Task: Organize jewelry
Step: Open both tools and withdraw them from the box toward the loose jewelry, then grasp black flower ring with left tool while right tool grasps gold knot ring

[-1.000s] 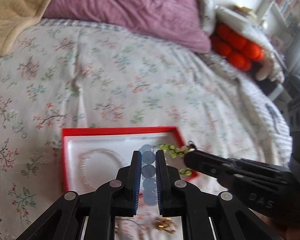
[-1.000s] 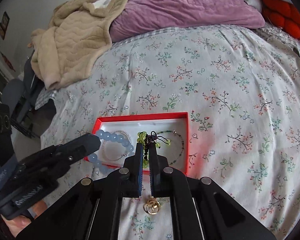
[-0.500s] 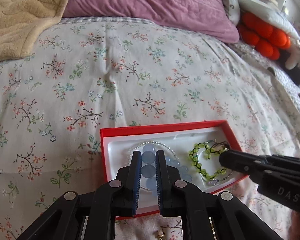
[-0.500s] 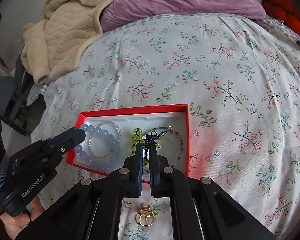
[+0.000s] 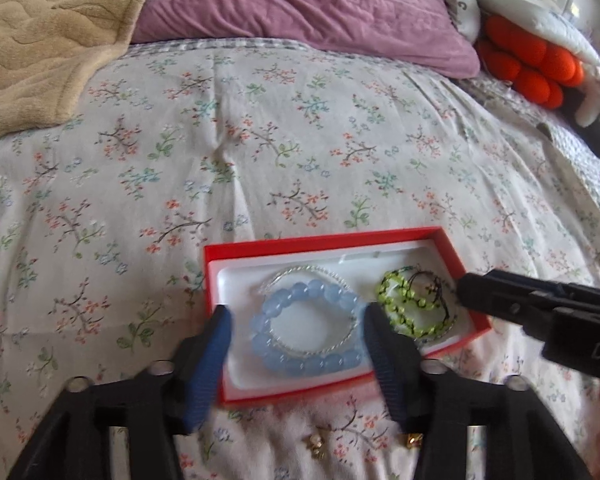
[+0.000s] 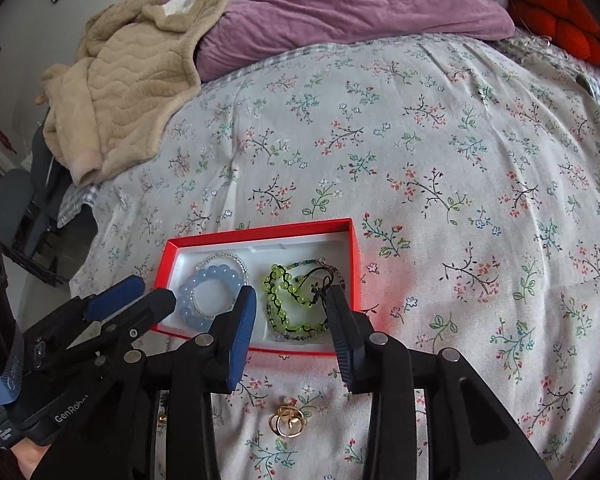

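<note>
Change: both bracelets, gripped a second ago, now lie loose in the red box [image 5: 320, 242].
Left gripper [image 5: 296, 320]: jaws just spread, released around blue bracelet [image 5: 306, 330].
Right gripper [image 6: 290, 304]: just opened; green bracelet [image 6: 294, 304] between, seemingly untouched.

On my left hand-held gripper [image 6: 134, 292], white letters read "GenRobot", cut off at the end. My right hand-held gripper [image 5: 466, 290] shows "DA", the rest out of frame. A pillow [image 5: 458, 0] bears a "G".
</note>
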### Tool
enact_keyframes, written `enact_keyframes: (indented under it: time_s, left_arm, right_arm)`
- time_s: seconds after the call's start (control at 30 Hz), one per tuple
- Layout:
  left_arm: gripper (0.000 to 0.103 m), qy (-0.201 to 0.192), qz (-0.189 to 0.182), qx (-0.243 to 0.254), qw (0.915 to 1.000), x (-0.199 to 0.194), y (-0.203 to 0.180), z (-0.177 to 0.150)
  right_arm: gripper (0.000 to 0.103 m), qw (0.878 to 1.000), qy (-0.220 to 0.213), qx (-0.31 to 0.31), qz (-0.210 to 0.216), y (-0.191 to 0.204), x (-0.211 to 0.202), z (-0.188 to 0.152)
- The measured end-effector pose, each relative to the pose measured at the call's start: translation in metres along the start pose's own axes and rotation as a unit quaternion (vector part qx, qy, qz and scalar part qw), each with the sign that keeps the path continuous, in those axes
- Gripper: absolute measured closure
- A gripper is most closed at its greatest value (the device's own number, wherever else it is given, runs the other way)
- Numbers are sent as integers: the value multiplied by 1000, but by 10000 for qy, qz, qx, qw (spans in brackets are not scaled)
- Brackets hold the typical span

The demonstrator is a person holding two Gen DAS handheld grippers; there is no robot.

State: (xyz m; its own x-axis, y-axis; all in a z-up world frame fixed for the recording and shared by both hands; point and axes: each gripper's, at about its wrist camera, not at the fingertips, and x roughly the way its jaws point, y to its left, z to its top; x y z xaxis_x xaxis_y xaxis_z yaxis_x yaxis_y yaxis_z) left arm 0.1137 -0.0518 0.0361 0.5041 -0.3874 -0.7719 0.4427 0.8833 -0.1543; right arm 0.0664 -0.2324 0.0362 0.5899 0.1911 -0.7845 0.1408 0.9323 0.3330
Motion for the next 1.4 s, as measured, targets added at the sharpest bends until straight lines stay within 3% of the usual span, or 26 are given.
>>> enact_keyframes:
  time_s: [0.07,0.17,0.2,0.37,0.57,0.8,1.03,1.2,1.4]
  left_arm:
    - [29,16,93,-44,9999,-5,3,-3]
    - [11,55,218,-135,9997,-16,10,-11]
    - [9,49,282,-153,9995,-21,12,-15]
    - [2,189,507,-240,9982,-39,26,-37]
    - [2,570,619,-247,9961,-45,38,-64]
    - [2,709,672,-149,9951,-54,52,-88]
    - [2,788,610,30,9950,-57,63,-98]
    - [2,928,427,-97,9947,-49,72,-99]
    - [2,1113,-342,-305,9927,-39,74,-96]
  right_arm:
    - [63,10000,-20,-28,-36,0,-6,-2]
    - [45,9999,-77,-86,-111,3,-18,-8]
    - [39,9998,-104,-106,-126,3,-22,-12]
    - [33,9991,-71,-315,-264,9,-34,-26]
    - [32,9973,293,-463,-480,8,-35,-51]
    - [31,9939,609,-504,-770,7,-24,-77]
    - [31,9916,799,-631,-791,18,-14,-94]
    - [31,9904,949,-550,-843,17,-5,-97]
    - [31,9895,1081,-316,-906,4,4,-96]
